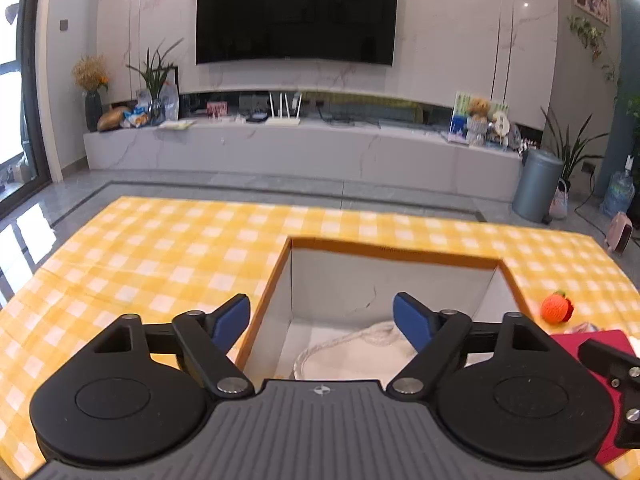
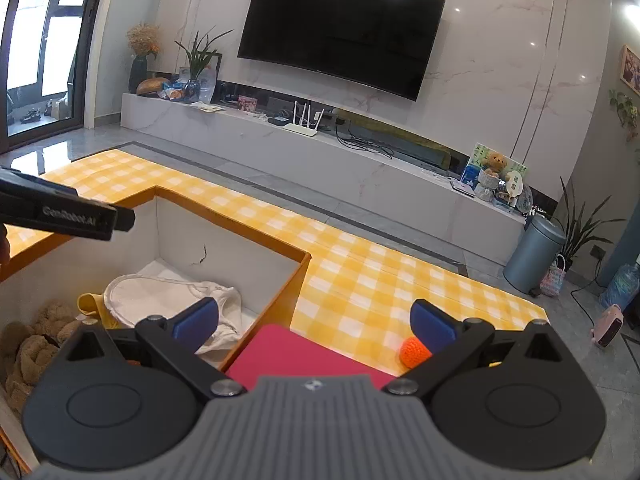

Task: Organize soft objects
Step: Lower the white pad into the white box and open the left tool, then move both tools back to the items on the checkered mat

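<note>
Soft objects — a white cloth bag point(image 2: 172, 300), a yellow item point(image 2: 90, 306) and a brown plush point(image 2: 36, 344) — already lie inside the box point(image 2: 280, 292). Beside the box, a red cloth point(image 2: 288, 354) and orange knitted ball point(image 2: 414, 353) remain on the table point(image 2: 380, 280). Left gripper point(image 1: 322, 320) and right gripper point(image 2: 314, 322) have fingers spread, holding nothing.

My left camera looks level along my fingers point(image 1: 412, 320), close over the open box point(image 1: 394, 256) on the table point(image 1: 160, 248), facing the television point(image 1: 296, 12). My right camera sits further right, tilted, with the same box point(image 2: 232, 216) beyond its left finger. Both views share the box, the white cloth point(image 2: 160, 296) inside, the orange ball point(image 1: 556, 307) and the television wall.
</note>
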Action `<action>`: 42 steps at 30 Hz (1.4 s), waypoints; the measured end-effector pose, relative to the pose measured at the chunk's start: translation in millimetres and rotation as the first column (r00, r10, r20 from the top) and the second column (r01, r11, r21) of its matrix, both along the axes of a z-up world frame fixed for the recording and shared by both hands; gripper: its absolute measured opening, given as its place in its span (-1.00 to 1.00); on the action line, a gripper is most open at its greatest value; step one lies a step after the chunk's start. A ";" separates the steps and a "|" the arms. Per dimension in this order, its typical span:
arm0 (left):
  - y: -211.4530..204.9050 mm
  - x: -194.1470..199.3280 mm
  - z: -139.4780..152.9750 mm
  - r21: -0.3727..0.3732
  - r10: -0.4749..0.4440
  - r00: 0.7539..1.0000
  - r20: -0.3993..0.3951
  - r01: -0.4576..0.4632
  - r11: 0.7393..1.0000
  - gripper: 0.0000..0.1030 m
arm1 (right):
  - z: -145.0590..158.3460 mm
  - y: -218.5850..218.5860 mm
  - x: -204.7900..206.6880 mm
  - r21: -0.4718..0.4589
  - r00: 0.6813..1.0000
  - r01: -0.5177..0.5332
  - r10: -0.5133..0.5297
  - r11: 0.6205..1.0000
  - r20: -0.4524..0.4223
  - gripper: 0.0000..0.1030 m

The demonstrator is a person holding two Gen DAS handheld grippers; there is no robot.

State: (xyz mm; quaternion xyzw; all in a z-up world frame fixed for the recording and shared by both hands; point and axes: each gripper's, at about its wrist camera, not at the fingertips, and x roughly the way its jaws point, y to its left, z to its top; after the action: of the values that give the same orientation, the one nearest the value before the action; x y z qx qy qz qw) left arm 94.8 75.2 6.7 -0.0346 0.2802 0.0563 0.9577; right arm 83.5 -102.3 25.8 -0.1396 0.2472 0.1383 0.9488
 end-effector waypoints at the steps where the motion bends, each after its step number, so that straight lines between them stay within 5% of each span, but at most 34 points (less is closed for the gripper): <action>1: 0.1 -0.9 2.2 -0.001 0.003 1.000 0.012 -0.003 1.000 0.89 | 1.1 -0.9 -0.9 0.004 1.000 0.002 -0.002 1.000 0.001 0.94; 7: 5.2 -5.1 8.3 -0.055 -0.007 0.999 0.041 0.010 0.998 1.00 | 8.6 -7.0 -5.5 0.016 1.000 0.018 -0.018 1.000 0.015 0.94; 13: -2.6 -9.4 10.9 -0.029 0.018 0.999 0.032 -0.017 0.999 1.00 | 16.9 -14.1 -9.6 0.034 0.999 0.026 -0.027 0.999 0.027 0.94; 22: -37.4 -27.9 18.2 0.069 -0.094 0.995 0.040 0.091 0.993 1.00 | 30.8 -45.0 -20.4 0.060 0.996 0.075 -0.077 0.995 0.034 0.94; 28: -85.7 -56.0 33.9 0.153 -0.271 0.961 0.054 0.260 0.953 1.00 | 50.8 -99.4 -35.9 0.075 0.988 0.134 -0.138 0.988 0.065 0.95; 34: -142.3 -65.7 45.3 0.180 -0.393 0.917 0.060 0.378 0.908 1.00 | 50.2 -173.5 -40.8 0.098 0.949 0.310 -0.314 0.946 0.033 0.95; 42: -206.3 -50.7 35.7 0.154 -0.468 0.883 -0.019 0.465 0.872 1.00 | 6.3 -252.9 -16.2 0.203 0.858 0.511 -0.479 0.835 -0.189 0.95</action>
State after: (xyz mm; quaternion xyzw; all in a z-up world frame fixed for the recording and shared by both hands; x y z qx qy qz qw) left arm 44.1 -131.0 42.3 0.1075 0.2662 -0.1553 0.9452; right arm 67.3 -355.2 32.1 0.0573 0.3170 -0.0736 0.9438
